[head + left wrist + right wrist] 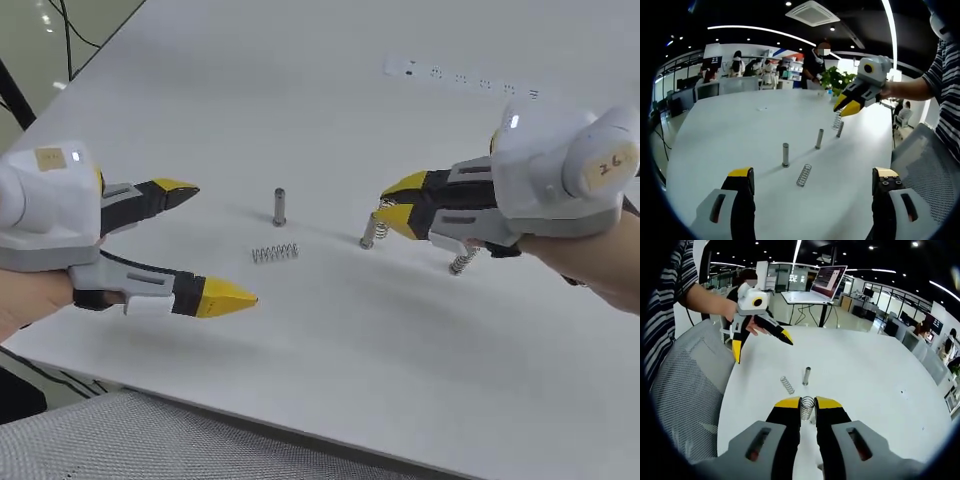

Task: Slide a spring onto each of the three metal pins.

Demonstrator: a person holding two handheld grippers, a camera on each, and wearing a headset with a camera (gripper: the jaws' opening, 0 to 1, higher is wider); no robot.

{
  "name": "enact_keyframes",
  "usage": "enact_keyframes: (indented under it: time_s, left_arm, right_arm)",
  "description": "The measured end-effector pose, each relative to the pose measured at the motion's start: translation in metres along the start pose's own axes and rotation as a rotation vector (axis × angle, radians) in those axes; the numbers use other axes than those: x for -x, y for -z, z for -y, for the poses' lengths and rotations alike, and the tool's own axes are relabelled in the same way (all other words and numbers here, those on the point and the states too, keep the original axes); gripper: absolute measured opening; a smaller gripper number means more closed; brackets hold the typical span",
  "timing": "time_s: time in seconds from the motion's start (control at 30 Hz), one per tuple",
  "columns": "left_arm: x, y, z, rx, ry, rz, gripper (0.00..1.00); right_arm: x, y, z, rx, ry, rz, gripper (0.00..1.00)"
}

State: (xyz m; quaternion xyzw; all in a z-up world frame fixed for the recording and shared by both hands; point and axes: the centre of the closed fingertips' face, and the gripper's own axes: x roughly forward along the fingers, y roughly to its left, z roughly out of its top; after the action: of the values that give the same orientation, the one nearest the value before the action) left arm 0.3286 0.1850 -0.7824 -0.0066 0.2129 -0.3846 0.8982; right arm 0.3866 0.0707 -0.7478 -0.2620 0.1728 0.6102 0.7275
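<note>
A bare metal pin (280, 206) (785, 154) (806, 376) stands upright on the white table (330, 360). Just in front of it lies a loose spring (275, 253) (803, 175) (787, 385). My right gripper (392, 207) (808, 402) (842, 107) is shut on a second spring (807, 409) (836, 120), held close against the top of the middle pin (368, 238) (819, 138). A third pin with a spring on it (463, 260) (840, 129) stands partly hidden under that gripper. My left gripper (205, 245) (812, 175) (762, 349) hangs open, left of the bare pin, holding nothing.
A white power strip (465, 78) lies at the table's far right. A grey mesh chair (150, 440) (925, 165) sits at the near table edge. Black cables (65, 35) hang beyond the far left corner. People stand in the office behind.
</note>
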Motion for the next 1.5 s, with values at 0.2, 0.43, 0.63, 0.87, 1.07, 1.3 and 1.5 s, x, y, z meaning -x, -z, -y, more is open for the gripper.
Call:
enact_keyframes:
  time_s: [0.2,0.43,0.63,0.87,1.07,1.3,1.5]
  left_arm:
    - [0.000,0.001,0.000,0.004,0.003,-0.004,0.97]
    - [0.000,-0.003,-0.001,0.004,-0.001,0.001,0.97]
    - [0.000,-0.003,-0.002,0.002,0.000,0.001,0.97]
    - [0.001,-0.004,-0.002,0.001,-0.003,0.004,0.97]
    - [0.001,-0.003,-0.002,0.004,-0.005,0.005,0.97]
    - [0.000,0.000,-0.001,0.012,-0.001,0.000,0.97]
    - [0.000,-0.002,-0.003,0.015,-0.007,0.005,0.97]
  right_arm:
    - [-0.004,0.001,0.015,-0.033,0.035,0.005,0.12]
    - [-0.008,0.001,0.028,-0.086,0.062,0.012,0.12]
    - [-0.012,0.003,0.029,-0.091,0.060,0.000,0.12]
    - [-0.015,0.006,0.029,-0.106,0.060,-0.002,0.12]
    - [-0.016,0.008,0.029,-0.116,0.060,-0.003,0.12]
    - [-0.021,0.013,0.025,-0.109,0.049,-0.021,0.12]
    - [-0.025,0.022,0.026,-0.123,0.053,-0.039,0.12]
